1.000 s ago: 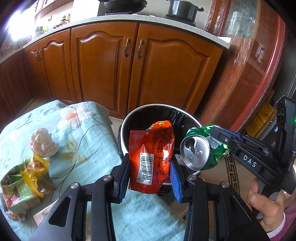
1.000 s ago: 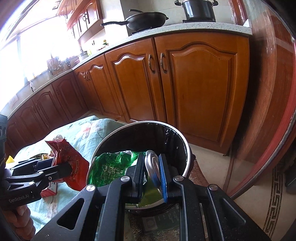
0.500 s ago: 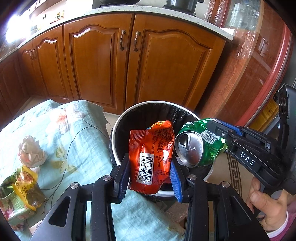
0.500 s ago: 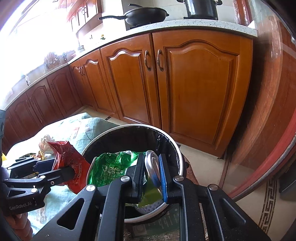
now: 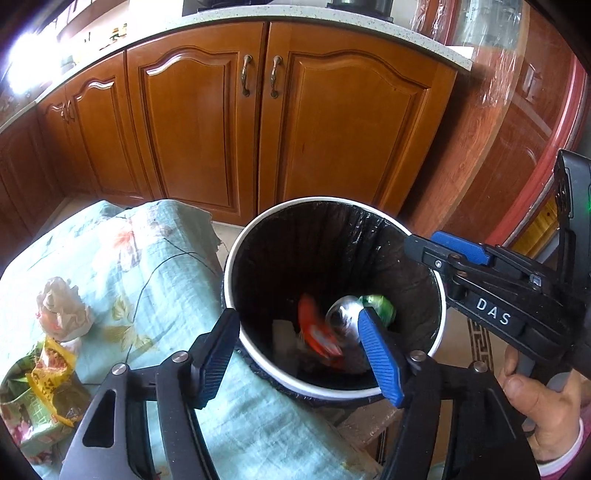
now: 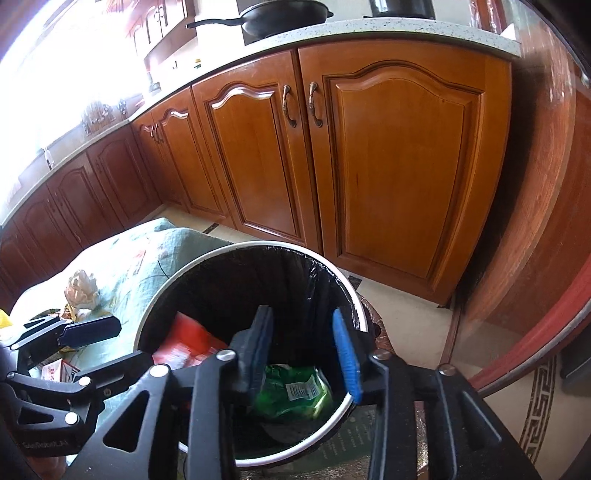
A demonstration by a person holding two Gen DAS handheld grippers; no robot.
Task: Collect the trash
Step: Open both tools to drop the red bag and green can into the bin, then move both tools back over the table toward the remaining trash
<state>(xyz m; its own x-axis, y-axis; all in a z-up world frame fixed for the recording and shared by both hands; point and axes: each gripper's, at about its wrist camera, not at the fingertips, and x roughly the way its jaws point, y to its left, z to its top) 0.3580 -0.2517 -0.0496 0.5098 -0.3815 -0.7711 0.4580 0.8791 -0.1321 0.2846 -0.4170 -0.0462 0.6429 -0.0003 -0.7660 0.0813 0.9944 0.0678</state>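
Left claw (image 5: 301, 354) and right claw (image 6: 304, 350) both released above the bin (image 5: 236, 254), red wrapper (image 5: 314, 332) and green can (image 6: 291, 389) inside, crumpled paper (image 5: 62, 308) on desk at left.

wooden cabinets (image 6: 388, 166), frying pan (image 6: 284, 16) – floral cloth (image 5: 155, 258)

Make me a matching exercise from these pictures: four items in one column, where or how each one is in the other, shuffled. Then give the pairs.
Items:
1. red wrapper
2. paper ball
3. left gripper
4. pan

Places or states:
A. on the counter
B. open over the bin
C. inside the bin, beside the green can
D. on the floral cloth

Pairs: 1-C, 2-D, 3-B, 4-A
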